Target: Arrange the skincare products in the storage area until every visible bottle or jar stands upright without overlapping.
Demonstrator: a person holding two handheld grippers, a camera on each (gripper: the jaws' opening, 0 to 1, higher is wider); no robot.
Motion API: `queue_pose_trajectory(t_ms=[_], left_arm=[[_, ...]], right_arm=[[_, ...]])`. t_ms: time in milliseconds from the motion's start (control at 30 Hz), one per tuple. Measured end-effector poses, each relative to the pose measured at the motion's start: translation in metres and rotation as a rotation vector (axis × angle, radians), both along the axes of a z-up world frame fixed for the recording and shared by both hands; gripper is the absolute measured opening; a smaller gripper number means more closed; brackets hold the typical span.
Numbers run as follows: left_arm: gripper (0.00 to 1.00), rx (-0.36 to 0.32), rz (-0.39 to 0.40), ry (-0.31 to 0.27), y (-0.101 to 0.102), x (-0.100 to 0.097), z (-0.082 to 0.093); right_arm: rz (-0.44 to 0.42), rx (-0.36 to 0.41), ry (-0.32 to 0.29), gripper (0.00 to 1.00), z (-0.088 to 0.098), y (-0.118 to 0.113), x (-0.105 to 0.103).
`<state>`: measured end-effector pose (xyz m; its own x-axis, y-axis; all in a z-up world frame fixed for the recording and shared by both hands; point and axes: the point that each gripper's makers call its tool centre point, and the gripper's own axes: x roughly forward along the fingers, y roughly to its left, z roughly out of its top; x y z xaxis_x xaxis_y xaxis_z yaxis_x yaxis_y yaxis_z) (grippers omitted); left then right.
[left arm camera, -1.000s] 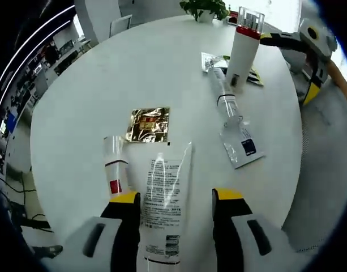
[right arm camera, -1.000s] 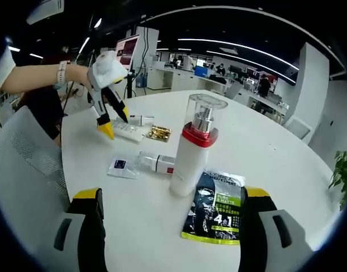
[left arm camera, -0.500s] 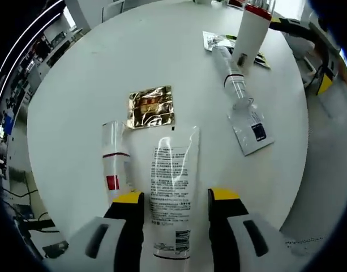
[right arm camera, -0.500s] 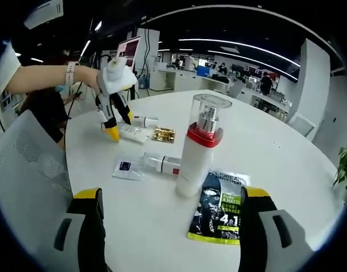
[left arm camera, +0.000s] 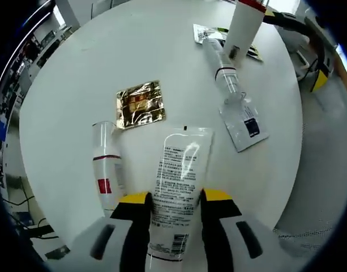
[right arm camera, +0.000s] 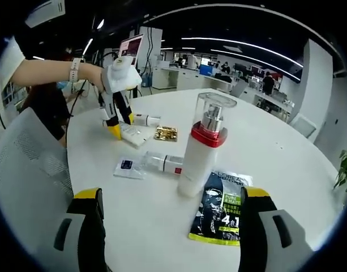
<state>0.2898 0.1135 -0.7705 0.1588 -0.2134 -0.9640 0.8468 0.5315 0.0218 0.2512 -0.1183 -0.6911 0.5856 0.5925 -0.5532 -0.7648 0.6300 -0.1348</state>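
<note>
1. Left gripper view: the left gripper [left arm camera: 174, 199] points down at a round white table [left arm camera: 77, 73]. Its yellow-tipped jaws stand on either side of a flat white squeeze tube [left arm camera: 176, 192] lying on the table and seem to touch the tube's edges; whether they press it I cannot tell.
2. Just left of that tube lies a small white bottle with a red band [left arm camera: 105, 170], also on its side. Beyond both lies a gold foil sachet [left arm camera: 140, 103].
3. Farther off and to the right a clear-capped slim bottle [left arm camera: 221, 62] lies flat, with a small white sachet with a dark square [left arm camera: 245, 120] at its near end. Past it stands a tall white pump bottle [left arm camera: 241, 25] with a red collar, only its lower part in frame. The right gripper [left arm camera: 316, 54] shows at the far right.
4. Right gripper view: the right gripper [right arm camera: 170, 212] hovers with jaws spread wide, nothing between them. The pump bottle [right arm camera: 201, 150] stands upright, whole, with its clear cap. A dark printed sachet [right arm camera: 221, 212] lies just right of its base, and the slim bottle [right arm camera: 162, 162] and white sachet [right arm camera: 127, 167] lie to its left.
5. Far across the table, a person's hand holds the left gripper [right arm camera: 115, 126] down over the squeeze tube [right arm camera: 133, 133], beside the gold sachet [right arm camera: 166, 133]. A grey mesh chair [right arm camera: 26, 164] stands at the left, an open office behind.
</note>
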Motion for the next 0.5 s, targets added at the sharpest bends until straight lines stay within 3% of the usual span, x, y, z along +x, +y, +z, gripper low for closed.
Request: queue_pose_trajectory(t_ms=[200, 400, 500], left_arm=[[0.28, -0.052, 0.022, -0.03, -0.0015, -0.0009, 0.0018], [0.27, -0.176, 0.075, -0.139, -0.0032, 0.0022, 0.0038], [0.26, -0.167, 0.076, -0.162, -0.0095, -0.0036, 0.0062]], right_arm=[[0.002, 0.001, -0.006, 1.0, 0.0012, -0.0007, -0.0003], [0.024, -0.015, -0.006, 1.0, 0.0001, 0.0021, -0.0035], [0.03, -0.012, -0.006, 1.0, 0.0008, 0.0041, -0.004]])
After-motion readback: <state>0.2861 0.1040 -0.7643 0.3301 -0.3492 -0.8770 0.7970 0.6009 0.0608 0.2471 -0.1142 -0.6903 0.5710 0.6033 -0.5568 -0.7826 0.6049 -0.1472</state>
